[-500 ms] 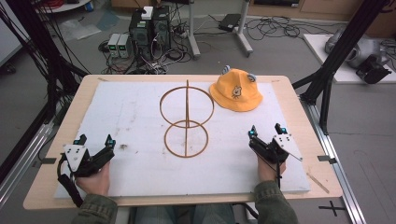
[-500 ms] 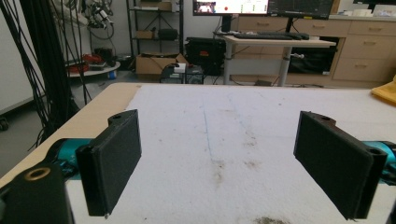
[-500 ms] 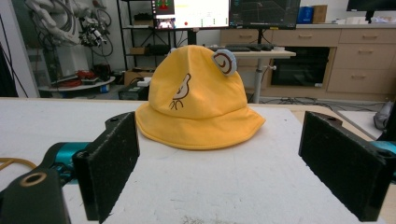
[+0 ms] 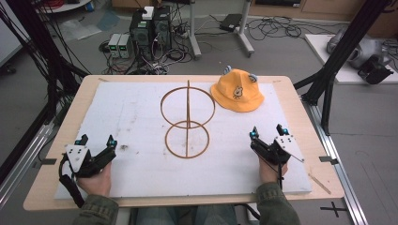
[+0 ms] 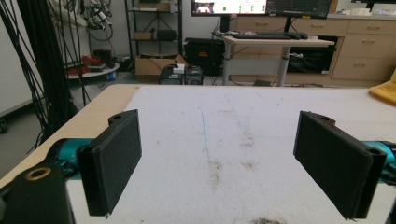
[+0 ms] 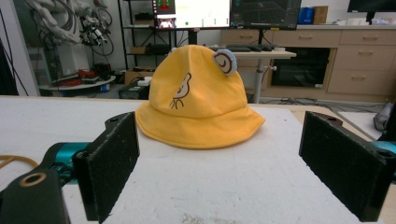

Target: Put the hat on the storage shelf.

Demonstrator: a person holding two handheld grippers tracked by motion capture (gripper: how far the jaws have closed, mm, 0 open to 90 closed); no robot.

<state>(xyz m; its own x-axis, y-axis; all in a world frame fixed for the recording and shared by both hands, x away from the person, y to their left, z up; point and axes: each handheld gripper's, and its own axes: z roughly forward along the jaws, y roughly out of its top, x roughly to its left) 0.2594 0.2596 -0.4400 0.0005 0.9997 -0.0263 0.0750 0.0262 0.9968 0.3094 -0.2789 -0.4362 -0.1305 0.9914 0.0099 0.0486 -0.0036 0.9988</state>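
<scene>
A yellow bucket hat [image 4: 237, 91] with small grey ears lies brim down at the far right of the white foam board [image 4: 136, 112]. In the right gripper view the hat [image 6: 198, 105] sits straight ahead between the jaws, well beyond them. A wooden stand [image 4: 187, 119] made of two rings on an upright rod rests at the board's middle. My left gripper [image 4: 96, 140] lies open at the near left with bare board [image 5: 215, 140] between its jaws. My right gripper [image 4: 267, 131] lies open at the near right, holding nothing.
The foam board lies on a wooden table [image 4: 300, 117] with black frame posts [image 4: 335, 61] at its sides. Computers and cables [image 4: 150, 33] crowd the floor behind the far edge. A desk with monitors [image 6: 224, 14] stands farther back.
</scene>
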